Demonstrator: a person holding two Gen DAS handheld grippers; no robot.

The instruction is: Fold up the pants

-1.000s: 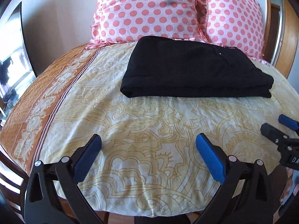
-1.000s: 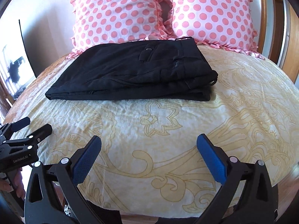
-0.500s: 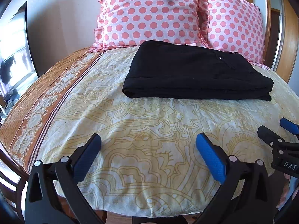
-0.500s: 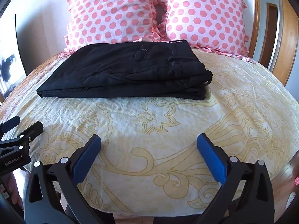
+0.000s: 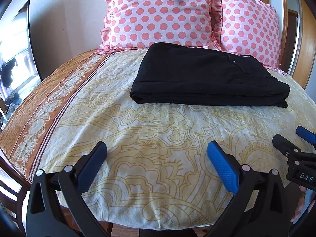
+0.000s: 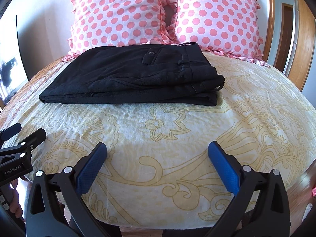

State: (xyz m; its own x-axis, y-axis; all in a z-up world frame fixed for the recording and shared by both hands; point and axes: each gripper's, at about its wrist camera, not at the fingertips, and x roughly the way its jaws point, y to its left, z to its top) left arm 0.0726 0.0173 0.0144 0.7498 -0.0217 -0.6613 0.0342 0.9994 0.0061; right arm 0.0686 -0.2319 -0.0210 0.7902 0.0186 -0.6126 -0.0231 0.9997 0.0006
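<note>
Black pants (image 5: 207, 77) (image 6: 136, 77) lie folded into a flat rectangle at the far side of the bed, just in front of the pillows; the waistband and a back pocket show on top at the right end. My left gripper (image 5: 157, 156) hovers open over the bed's near edge, well short of the pants, with nothing between its blue pads. My right gripper (image 6: 158, 156) is open too, held over the near edge beside it. Each gripper shows at the edge of the other's view: the right gripper (image 5: 296, 144) and the left gripper (image 6: 17, 136).
Two pink polka-dot pillows (image 5: 160, 13) (image 6: 215, 17) stand against the wall behind the pants. The bedspread (image 5: 158, 130) is cream with a yellow pattern and a brown border on the left. A wooden door frame (image 6: 304, 39) rises at the right, a window at the left.
Both grippers have tilted and drawn back slightly, so the pants sit a little lower and farther in the views. Pants have not moved; both grippers stay open.
</note>
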